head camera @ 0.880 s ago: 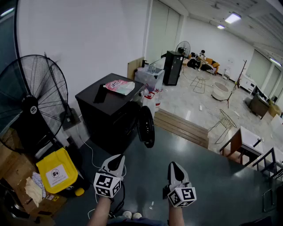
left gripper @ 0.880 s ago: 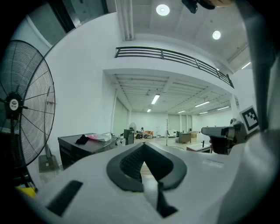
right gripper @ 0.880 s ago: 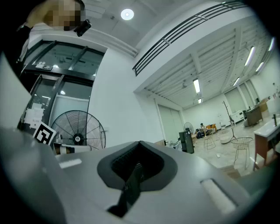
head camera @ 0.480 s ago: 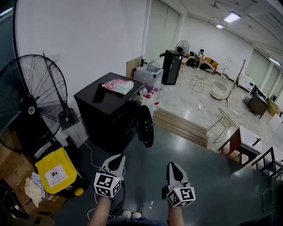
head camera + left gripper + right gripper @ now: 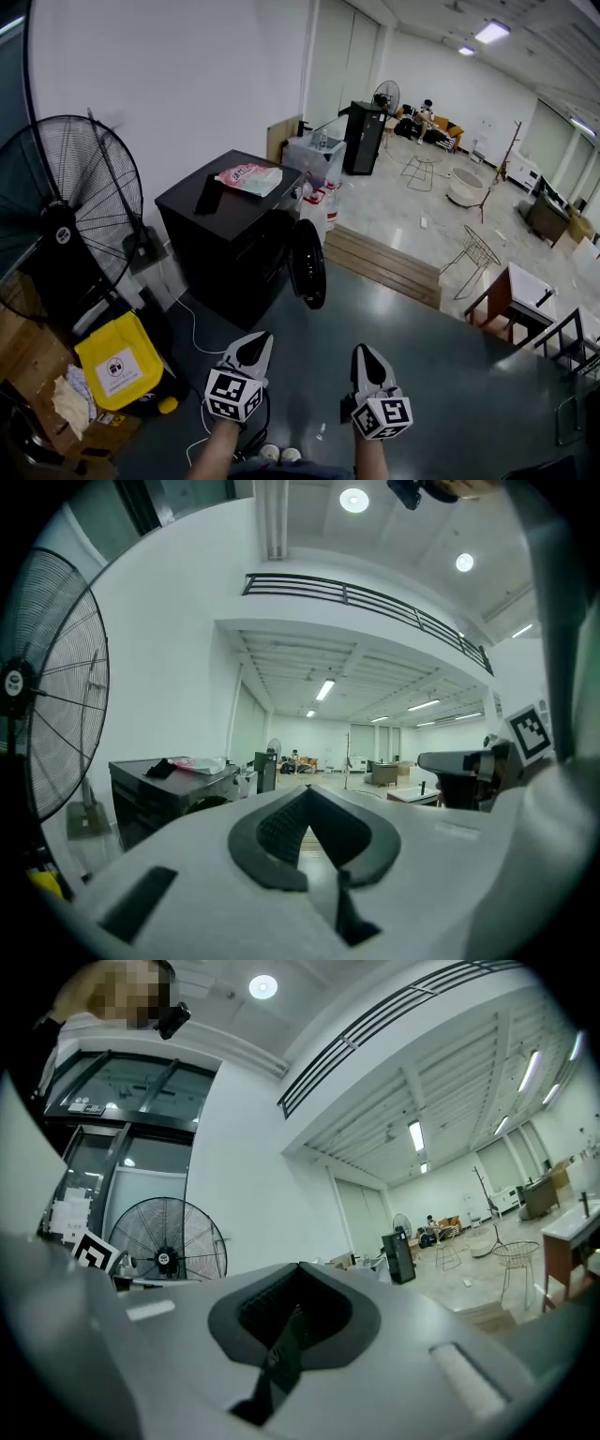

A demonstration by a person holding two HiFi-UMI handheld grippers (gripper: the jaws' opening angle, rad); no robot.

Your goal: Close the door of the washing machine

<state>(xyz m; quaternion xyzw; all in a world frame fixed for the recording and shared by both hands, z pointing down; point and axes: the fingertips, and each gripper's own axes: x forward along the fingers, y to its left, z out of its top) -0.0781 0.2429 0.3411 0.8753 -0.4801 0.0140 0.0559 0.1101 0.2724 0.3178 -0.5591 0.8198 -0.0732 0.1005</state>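
The black washing machine point(image 5: 220, 239) stands against the white wall, ahead and to the left of me. Its round door point(image 5: 307, 264) hangs open, swung out to the machine's right. The left gripper point(image 5: 253, 348) and right gripper point(image 5: 367, 359) are side by side low in the head view, well short of the door. Both are shut with nothing held and point level. In the left gripper view the machine point(image 5: 161, 787) lies left of the shut left gripper point(image 5: 307, 795). The right gripper view shows the shut right gripper point(image 5: 298, 1275); the machine is hidden there.
A pink bag point(image 5: 248, 177) and a dark item point(image 5: 210, 195) lie on the machine's top. A big floor fan point(image 5: 64, 220) and a yellow bin point(image 5: 116, 362) stand to its left. A wooden step point(image 5: 382, 265), a wire chair point(image 5: 476, 254) and a table point(image 5: 525, 298) are to the right.
The left gripper has edged slightly to the right and the view has shifted a little. The door stands open as before.
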